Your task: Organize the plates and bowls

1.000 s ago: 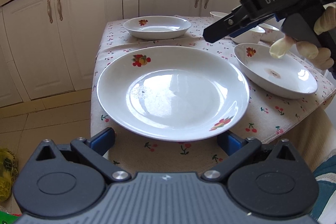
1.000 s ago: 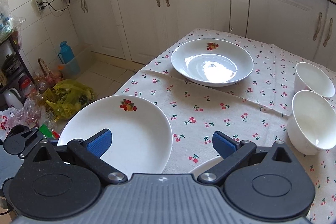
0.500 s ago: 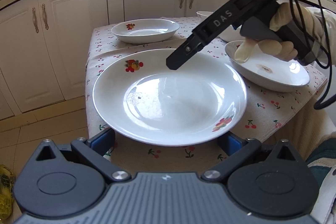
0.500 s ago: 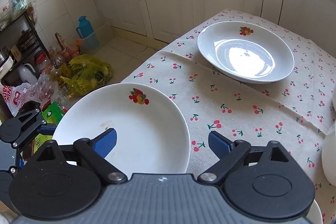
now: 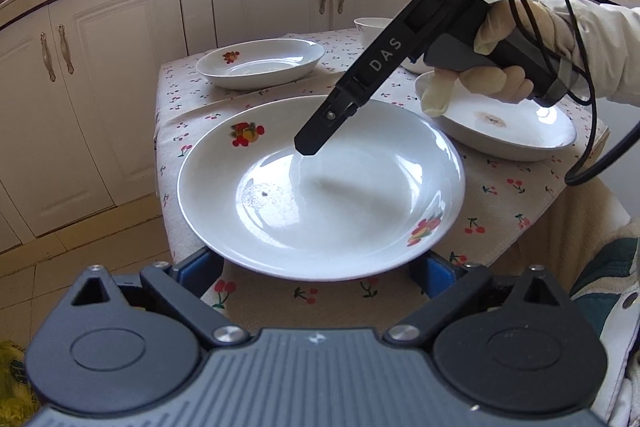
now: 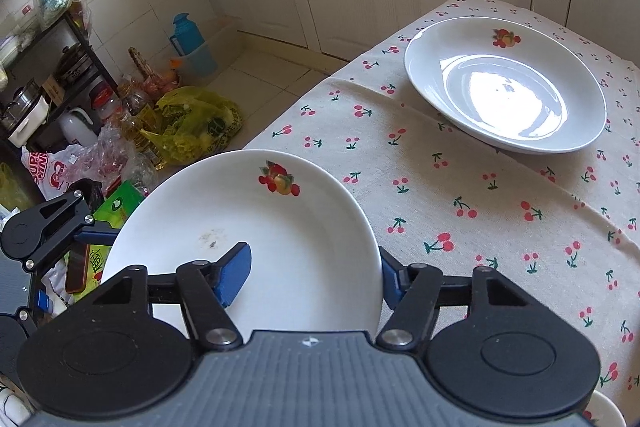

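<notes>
A large white plate with fruit prints lies at the near edge of the cherry-print table. My left gripper is open, its blue pads either side of the plate's near rim, below it. My right gripper is open and straddles the same plate's rim, one pad over the plate, the other outside it. In the left wrist view its fingers hang just above the plate's middle. A second deep plate sits at the far end. A third plate lies to the right.
Small white bowls stand behind the right gripper. White cabinets ring the table. On the floor left of the table are yellow bags, a blue jug and a cluttered shelf.
My right gripper has come down and leftward over the large plate, from above the third plate to its rim. My left gripper has stayed at the plate's near edge.
</notes>
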